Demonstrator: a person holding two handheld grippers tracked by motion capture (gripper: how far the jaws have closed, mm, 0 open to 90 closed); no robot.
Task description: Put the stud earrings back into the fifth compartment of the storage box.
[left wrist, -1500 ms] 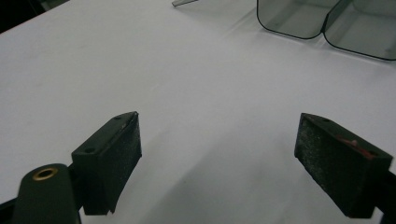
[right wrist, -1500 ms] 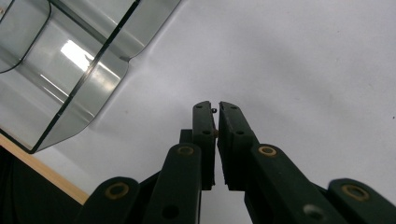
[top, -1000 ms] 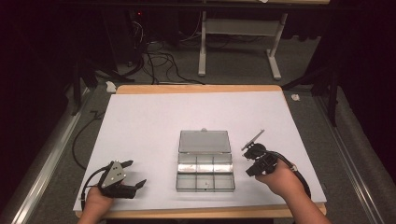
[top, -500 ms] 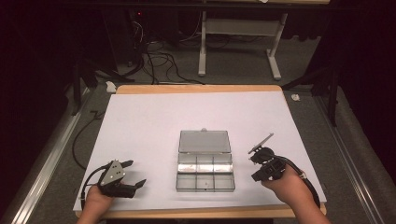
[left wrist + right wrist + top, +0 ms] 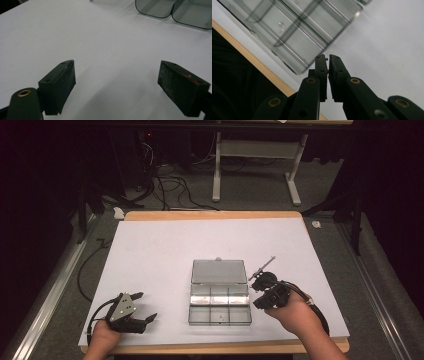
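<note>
Clear plastic compartment box (image 5: 219, 292) beside right gripper's (image 5: 263, 289) black jaws.

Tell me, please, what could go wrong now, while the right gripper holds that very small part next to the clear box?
1. The right gripper pinches the tiny part only at its very tips, so it may slip out onto the white table and be hard to find.
2. The clear box has several small compartments; the part could land in the wrong one.
3. The box looks light and the left gripper, open, is away from it, so a bump could shift it.
</note>
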